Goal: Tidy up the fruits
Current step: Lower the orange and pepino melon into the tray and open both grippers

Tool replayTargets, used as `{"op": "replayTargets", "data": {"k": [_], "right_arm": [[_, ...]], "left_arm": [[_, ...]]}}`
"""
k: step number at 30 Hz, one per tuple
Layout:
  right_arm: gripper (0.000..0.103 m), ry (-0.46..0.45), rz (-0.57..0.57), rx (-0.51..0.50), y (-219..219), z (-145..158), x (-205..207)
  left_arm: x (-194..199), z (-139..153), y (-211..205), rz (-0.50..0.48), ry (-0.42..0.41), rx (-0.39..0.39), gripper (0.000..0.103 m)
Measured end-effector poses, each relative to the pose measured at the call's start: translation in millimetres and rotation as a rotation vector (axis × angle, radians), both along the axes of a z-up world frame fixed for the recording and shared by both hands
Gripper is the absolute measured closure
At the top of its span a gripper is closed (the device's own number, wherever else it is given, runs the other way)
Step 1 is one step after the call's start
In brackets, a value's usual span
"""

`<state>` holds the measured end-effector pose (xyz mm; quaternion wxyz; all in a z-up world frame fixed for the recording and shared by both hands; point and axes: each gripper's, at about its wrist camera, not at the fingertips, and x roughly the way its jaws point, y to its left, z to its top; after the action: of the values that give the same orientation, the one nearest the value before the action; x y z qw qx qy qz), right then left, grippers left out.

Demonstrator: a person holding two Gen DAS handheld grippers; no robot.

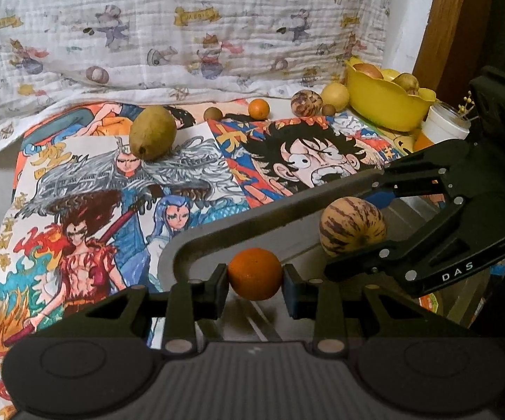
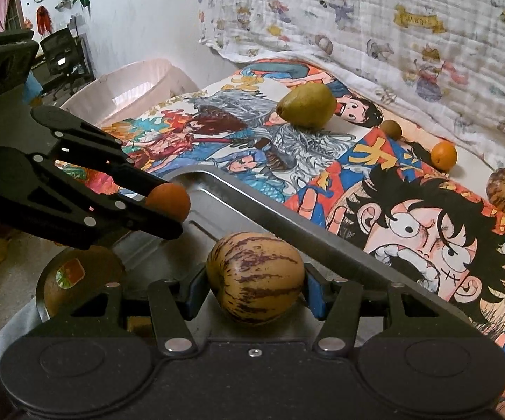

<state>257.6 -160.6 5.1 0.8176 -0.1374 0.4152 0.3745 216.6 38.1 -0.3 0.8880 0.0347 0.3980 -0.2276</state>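
My left gripper [image 1: 255, 281] is shut on a small orange [image 1: 254, 273] and holds it over a grey metal tray [image 1: 217, 231]. My right gripper [image 2: 254, 288] is shut on a striped tan melon [image 2: 255, 276], also over the tray [image 2: 238, 189]. In the left wrist view the right gripper [image 1: 352, 231] comes in from the right with the melon [image 1: 353, 227]. In the right wrist view the left gripper [image 2: 168, 206] comes in from the left with the orange [image 2: 168, 201]. A green pear [image 1: 152, 132] lies on the table.
A second orange [image 1: 258, 108], a second striped melon [image 1: 306, 103], small brown fruits [image 1: 212, 114] and a yellow fruit [image 1: 335, 96] lie at the back. A yellow bowl [image 1: 382, 105] holds fruit beside a white cup [image 1: 445, 122]. A pink tub [image 2: 133, 84] stands left.
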Motion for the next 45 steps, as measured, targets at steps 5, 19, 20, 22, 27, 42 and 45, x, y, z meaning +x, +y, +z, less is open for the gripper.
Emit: {"op": "replayTargets", "data": {"k": [5, 19, 20, 22, 27, 42, 45], "right_arm": [[0.045, 0.013, 0.002, -0.005, 1.6, -3.7, -0.1], [0.044, 0.019, -0.001, 0.0, 2.5, -7.1, 0.6], [0.044, 0.019, -0.001, 0.0, 2.7, -7.2, 0.4], [0.044, 0.018, 0.0, -0.001, 2.6, -7.3, 0.6], [0.044, 0.02, -0.002, 0.001, 2.3, -7.5, 0.6], [0.023, -0.03, -0.027, 0.035, -15.4, 16.2, -8.0], [0.012, -0.036, -0.036, 0.046, -19.9, 22.6, -10.4]], "left_arm": [[0.2, -1.9, 0.1, 0.004, 0.013, 0.008, 0.067], [1.5, -8.5, -0.4, 0.014, 0.038, 0.012, 0.067], [1.3, -8.4, -0.1, 0.014, 0.038, 0.013, 0.067], [1.2, -8.7, 0.0, 0.015, 0.038, 0.011, 0.067], [-0.6, -8.6, 0.1, 0.017, 0.04, 0.011, 0.062], [-13.4, 11.8, 5.6, 0.084, -0.007, -0.004, 0.022], [-16.0, 17.5, 9.0, 0.107, -0.016, -0.004, 0.012]]}}
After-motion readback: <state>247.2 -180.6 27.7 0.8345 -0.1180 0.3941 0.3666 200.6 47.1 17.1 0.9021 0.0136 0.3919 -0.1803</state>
